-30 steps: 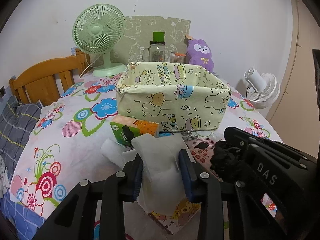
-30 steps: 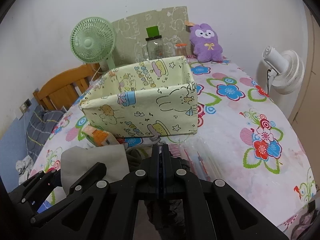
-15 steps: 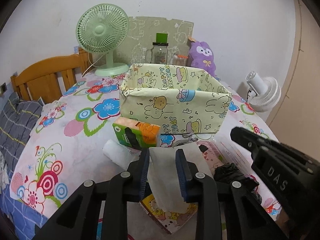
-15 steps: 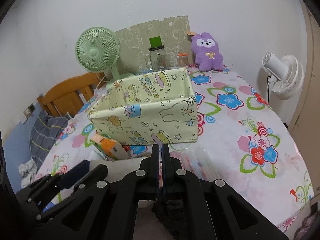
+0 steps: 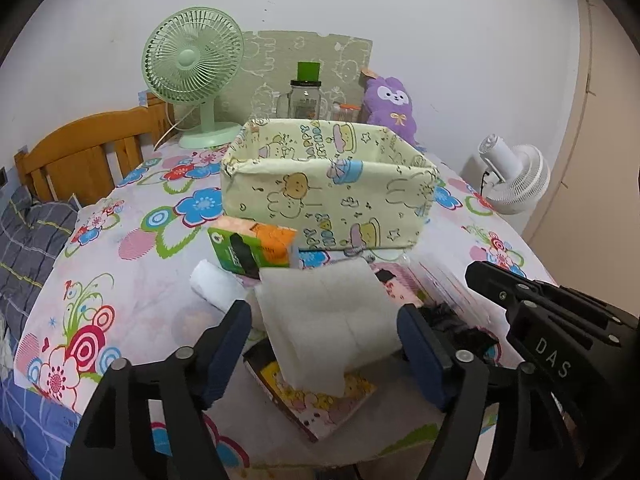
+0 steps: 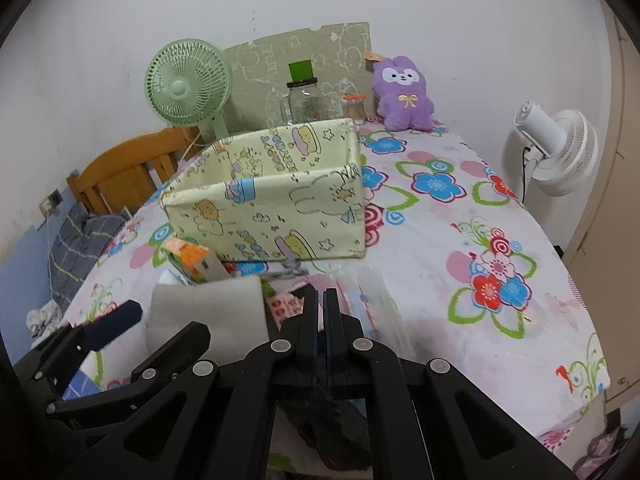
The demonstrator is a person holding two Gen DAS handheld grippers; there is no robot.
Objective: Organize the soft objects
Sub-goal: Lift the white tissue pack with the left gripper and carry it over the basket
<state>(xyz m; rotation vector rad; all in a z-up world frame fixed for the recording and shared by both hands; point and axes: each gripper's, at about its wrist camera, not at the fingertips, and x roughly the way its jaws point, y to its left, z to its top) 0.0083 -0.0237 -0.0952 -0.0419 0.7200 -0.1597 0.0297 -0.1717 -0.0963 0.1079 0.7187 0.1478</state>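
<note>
left claw point(image 5: 324, 336): jaws just spread, white foam pad point(image 5: 328, 320) loose between | right claw point(image 6: 320, 304): clamped on dark cloth point(image 6: 328, 412) | fabric box point(image 5: 328, 188) straight ahead, mid-bench

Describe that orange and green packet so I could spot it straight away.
Find the pale yellow cartoon-print fabric box in the middle of the flowered table. The tissue packet lies against the box's near left corner. Its neighbours are white, a foam sheet and a small roll; only it is orange and green.

The yellow box point(image 5: 328, 196) is open on top, with free room above. In front of it, the orange pack point(image 5: 256, 246) and white foam pad point(image 5: 328, 320) crowd the table point(image 6: 460, 240). Its right side is bare.
</note>
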